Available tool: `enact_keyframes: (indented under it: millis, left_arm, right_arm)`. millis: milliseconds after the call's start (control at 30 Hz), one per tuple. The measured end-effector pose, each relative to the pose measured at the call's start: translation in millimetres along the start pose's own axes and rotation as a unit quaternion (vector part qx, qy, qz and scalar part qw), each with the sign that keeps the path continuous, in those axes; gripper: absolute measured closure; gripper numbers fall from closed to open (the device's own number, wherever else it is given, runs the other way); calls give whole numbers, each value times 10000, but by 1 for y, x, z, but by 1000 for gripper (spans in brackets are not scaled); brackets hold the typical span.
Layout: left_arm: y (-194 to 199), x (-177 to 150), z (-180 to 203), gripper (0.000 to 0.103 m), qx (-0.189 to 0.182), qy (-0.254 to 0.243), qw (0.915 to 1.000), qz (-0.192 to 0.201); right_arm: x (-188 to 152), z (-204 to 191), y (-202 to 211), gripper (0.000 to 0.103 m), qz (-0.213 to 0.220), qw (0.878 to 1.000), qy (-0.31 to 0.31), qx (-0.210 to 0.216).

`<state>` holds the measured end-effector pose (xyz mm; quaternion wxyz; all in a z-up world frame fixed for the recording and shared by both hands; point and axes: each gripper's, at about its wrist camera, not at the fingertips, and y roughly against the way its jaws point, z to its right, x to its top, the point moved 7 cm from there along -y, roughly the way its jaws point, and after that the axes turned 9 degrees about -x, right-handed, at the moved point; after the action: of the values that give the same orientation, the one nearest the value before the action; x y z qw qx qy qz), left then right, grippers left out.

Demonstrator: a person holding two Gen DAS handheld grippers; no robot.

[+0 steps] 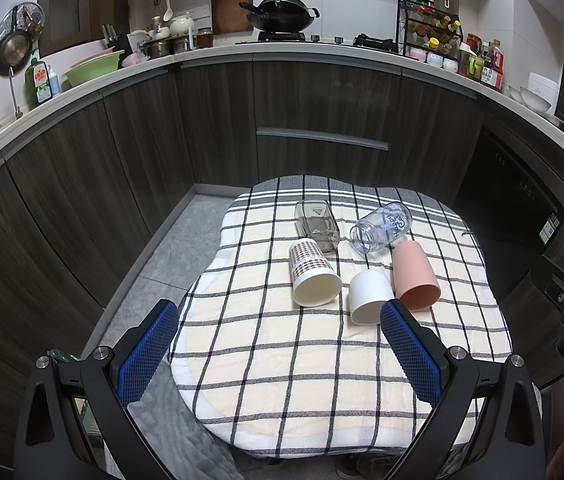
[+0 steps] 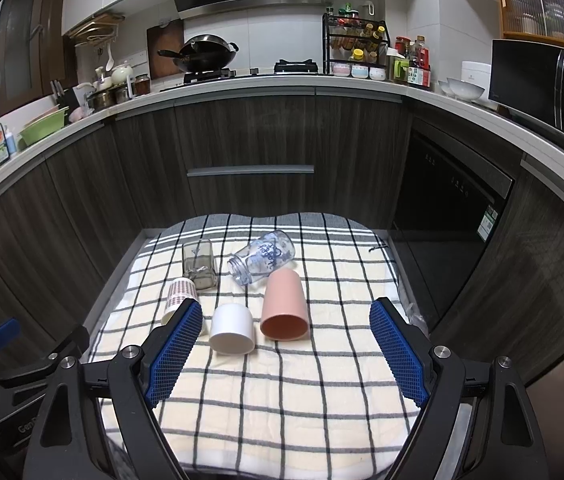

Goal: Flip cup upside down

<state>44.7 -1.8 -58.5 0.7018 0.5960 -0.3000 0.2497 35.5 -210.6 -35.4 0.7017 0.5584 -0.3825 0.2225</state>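
Checked cloth [image 2: 322,400] has 5 cups on their sides, bunched mid-table. Left gripper [image 1: 282,344] & right gripper [image 2: 286,340] both gape wide, holding nothing. Pink cup [image 2: 284,309] and white cup [image 2: 232,329] lie near each other, so a sloppy grab prob rolls the neighbour

The right gripper [image 2: 282,344] is held with its jaws spread wide and empty above a checked cloth [image 2: 282,400]. Just ahead, between the blue pads [image 2: 172,354], a white cup [image 2: 232,330] is stood mouth down, and a pink cup [image 2: 285,312] is laid on its side beside it. A patterned cup [image 2: 178,294] is partly hidden behind the left pad. Farther ahead, a grey glass [image 2: 200,264] and a clear printed bottle [image 2: 262,258] are laid on their sides.
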Motion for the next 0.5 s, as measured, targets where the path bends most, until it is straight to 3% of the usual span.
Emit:
enact_keyframes:
  millis: [500]
  left_arm:
    - [0, 1, -2, 0, 10, 12, 10000, 1]
  right_arm:
    - [1, -1, 1, 17, -3, 10000, 1, -2]
